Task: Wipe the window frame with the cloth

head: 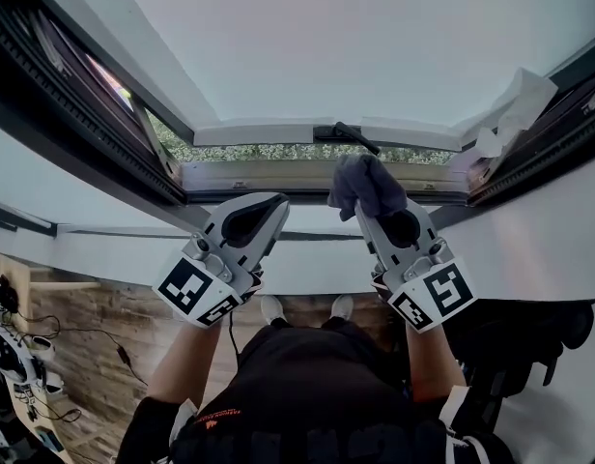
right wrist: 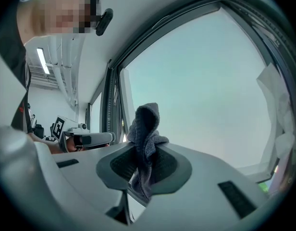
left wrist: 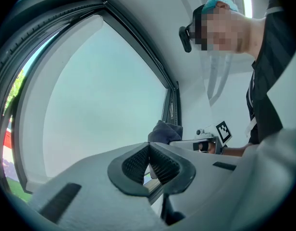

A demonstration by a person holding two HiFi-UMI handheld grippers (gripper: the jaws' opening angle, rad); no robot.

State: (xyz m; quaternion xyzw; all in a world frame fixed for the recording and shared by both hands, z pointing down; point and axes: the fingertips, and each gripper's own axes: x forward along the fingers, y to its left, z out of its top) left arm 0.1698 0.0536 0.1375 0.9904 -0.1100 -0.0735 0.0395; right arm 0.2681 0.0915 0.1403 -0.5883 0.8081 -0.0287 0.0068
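Observation:
A dark grey-blue cloth [head: 367, 184] is bunched at the tip of my right gripper [head: 373, 209], held up just below the window frame's lower rail [head: 269, 175]. In the right gripper view the cloth [right wrist: 145, 129] stands up between the shut jaws of the gripper [right wrist: 143, 170] and hangs below them. My left gripper [head: 274, 205] is level with it on the left, a short way apart, and holds nothing. Its pads [left wrist: 160, 166] meet at the tip. From the left gripper view I see the cloth [left wrist: 165, 131] and the right gripper [left wrist: 208, 139] beyond.
The sash is tilted open, with a black handle [head: 348, 135] on its lower edge and greenery outside. White crumpled wrapping [head: 513, 112] clings to the frame's right side. Dark seals run along both side jambs. A wooden floor with cables [head: 46, 332] lies below left.

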